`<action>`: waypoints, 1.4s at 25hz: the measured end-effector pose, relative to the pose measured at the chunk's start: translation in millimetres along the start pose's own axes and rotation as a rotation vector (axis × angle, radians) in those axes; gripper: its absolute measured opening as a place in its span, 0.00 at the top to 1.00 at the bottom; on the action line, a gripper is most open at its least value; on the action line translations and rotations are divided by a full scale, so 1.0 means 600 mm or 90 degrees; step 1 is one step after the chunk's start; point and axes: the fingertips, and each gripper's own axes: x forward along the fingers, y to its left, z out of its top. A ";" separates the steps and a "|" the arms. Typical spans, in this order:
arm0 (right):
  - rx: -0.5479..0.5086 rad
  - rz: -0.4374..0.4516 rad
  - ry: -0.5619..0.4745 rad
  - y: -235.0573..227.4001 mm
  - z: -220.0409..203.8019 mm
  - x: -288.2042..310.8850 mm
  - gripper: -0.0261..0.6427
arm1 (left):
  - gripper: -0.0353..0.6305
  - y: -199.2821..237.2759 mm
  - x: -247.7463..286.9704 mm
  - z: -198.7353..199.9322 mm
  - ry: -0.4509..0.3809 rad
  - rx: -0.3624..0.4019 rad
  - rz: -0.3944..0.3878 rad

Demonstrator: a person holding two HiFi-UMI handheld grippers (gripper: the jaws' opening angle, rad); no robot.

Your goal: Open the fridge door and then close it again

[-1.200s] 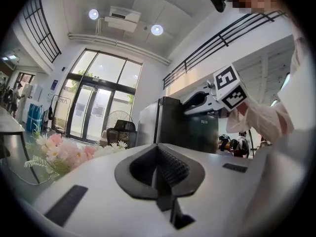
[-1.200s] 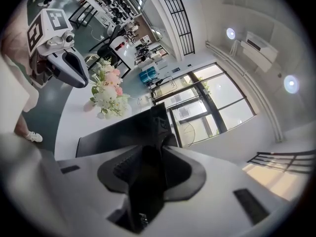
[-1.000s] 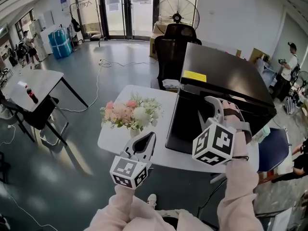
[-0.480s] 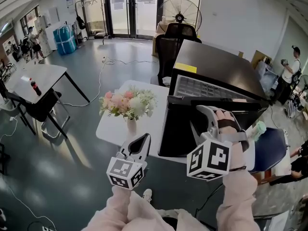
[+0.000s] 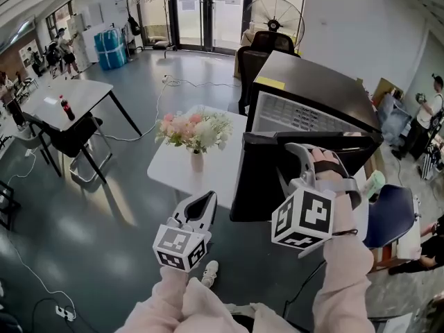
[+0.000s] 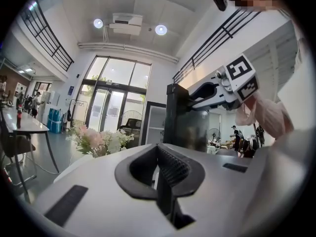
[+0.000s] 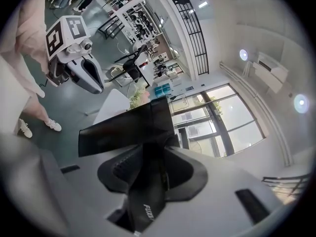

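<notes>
Fridge door [image 5: 253,179] hangs partly open at 3 o'clock of the bench [image 5: 173,175], its top edge clamped in the right gripper [image 5: 293,159]. The left gripper [image 5: 207,200] idles with jaws together and empty. Closing is likely still to do.

Fridge [image 5: 316,92]: at the right end of the counter [image 5: 170,175].
Fridge door [image 5: 257,182]: standing out in front of the fridge.
Vase of flowers [image 5: 196,136]: on the counter, left of the fridge.
Office chair [image 5: 269,47] and fan [image 5: 276,21]: behind the fridge.
Second table [image 5: 66,92]: far left, with a bottle [image 5: 66,107] on it.
Right gripper [image 5: 293,148]: at the door's top edge, which lies between its fingers.
Left gripper [image 5: 205,200]: lower left of the door, apart from it.
</notes>
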 end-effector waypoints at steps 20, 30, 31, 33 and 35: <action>-0.021 0.038 -0.042 0.062 -0.034 -0.131 0.76 | 0.93 -0.121 -0.123 -0.038 0.015 0.015 0.011; -0.049 0.047 -0.041 0.102 -0.074 -0.210 0.73 | 0.93 -0.184 -0.137 -0.057 0.025 0.024 -0.027; -0.052 0.046 -0.046 0.104 -0.078 -0.216 0.73 | 0.93 -0.189 -0.137 -0.057 0.025 0.025 -0.031; -0.055 0.046 -0.050 0.107 -0.087 -0.228 0.73 | 0.93 -0.200 -0.137 -0.057 0.025 0.027 -0.040; -0.055 0.047 -0.050 0.109 -0.094 -0.245 0.73 | 0.93 -0.214 -0.139 -0.056 0.027 0.029 -0.051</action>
